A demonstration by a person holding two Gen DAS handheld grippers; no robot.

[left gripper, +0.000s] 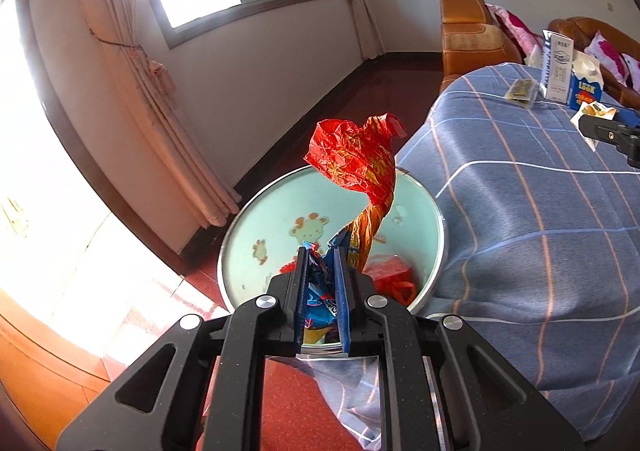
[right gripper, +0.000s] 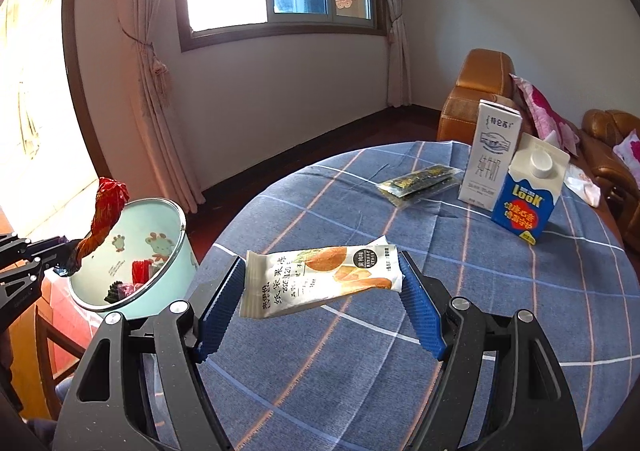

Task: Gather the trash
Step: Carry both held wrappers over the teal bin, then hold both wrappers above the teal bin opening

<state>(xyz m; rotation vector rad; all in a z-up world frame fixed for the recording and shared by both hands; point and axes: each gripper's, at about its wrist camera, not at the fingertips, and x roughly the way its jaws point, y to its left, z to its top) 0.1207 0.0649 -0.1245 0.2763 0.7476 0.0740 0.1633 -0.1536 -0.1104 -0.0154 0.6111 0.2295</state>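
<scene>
While the left hand-held gripper (left gripper: 322,275) pinches the wrapper (left gripper: 356,159) above the bin (left gripper: 434,235), release only once centred; the right hand-held gripper (right gripper: 322,283), wide, straddles the packet (right gripper: 320,279) on the worktop (right gripper: 500,311) beside the bin.

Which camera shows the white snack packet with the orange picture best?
The right wrist view: the white snack packet with the orange picture lies whole on the cloth between the open right gripper. The left wrist view shows only a small corner of it.
</scene>
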